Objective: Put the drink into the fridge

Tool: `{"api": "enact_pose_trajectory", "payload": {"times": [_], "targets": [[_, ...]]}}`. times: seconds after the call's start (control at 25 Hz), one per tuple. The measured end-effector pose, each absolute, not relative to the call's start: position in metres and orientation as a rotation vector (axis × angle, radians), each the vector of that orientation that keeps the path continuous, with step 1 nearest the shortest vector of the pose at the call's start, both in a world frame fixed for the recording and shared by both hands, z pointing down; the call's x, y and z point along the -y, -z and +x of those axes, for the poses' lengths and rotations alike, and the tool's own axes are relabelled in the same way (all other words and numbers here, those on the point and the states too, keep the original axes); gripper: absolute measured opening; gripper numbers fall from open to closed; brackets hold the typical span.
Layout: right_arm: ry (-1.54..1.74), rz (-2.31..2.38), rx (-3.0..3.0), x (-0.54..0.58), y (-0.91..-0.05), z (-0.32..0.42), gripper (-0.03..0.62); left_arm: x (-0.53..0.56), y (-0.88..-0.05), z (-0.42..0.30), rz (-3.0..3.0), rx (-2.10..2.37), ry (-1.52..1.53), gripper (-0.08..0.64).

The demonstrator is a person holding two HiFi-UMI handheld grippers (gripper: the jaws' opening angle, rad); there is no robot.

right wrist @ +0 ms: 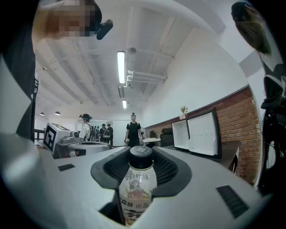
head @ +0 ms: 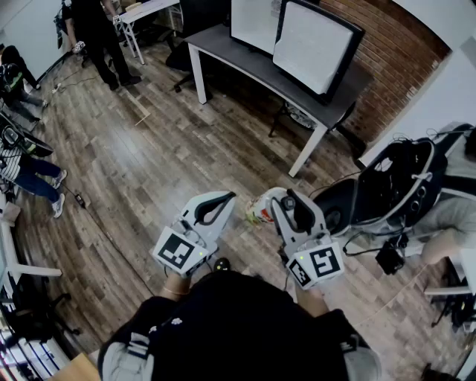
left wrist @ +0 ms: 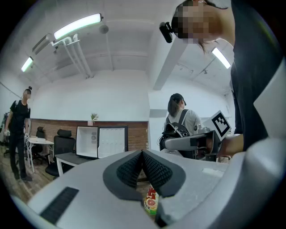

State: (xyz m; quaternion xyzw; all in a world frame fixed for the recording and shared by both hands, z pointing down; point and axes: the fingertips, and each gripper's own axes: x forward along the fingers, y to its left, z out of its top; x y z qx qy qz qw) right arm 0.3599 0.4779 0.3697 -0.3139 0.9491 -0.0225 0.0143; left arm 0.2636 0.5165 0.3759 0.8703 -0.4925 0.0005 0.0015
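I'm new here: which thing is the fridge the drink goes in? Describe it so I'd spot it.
Find the red brick wall; a dark desk on white legs stands before it. The fridge is the small box on that desk, its door swung wide open. Unlike the black office chair nearby, it is bright white inside with black edges.

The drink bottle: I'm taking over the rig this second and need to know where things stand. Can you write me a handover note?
Right gripper: shut on the drink bottle, cap on.
Left gripper: jaws together, nothing in them.
Fridge: on the dark desk across the wood floor, with its door open.
Done: the bottle is in hand and the fridge is open.
Left: carry the bottle over, set it inside the fridge, and release it.
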Motion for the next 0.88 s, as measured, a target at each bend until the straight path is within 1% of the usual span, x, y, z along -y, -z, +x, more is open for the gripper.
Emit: {"api": "enact_pose_trajectory", "payload": {"times": [0.44, 0.88], "targets": [[0.129, -1.001, -2.935, -0.471, -0.377, 0.361, 0.147, -0.506, -0.384, 0.261, 2.726, 1.521, -0.005, -0.002], [0.138, -1.086, -2.915, -0.457, -0.387, 0.345, 0.147, -0.485, -0.394, 0.236, 2.745, 1.472, 0.016, -0.002]]}}
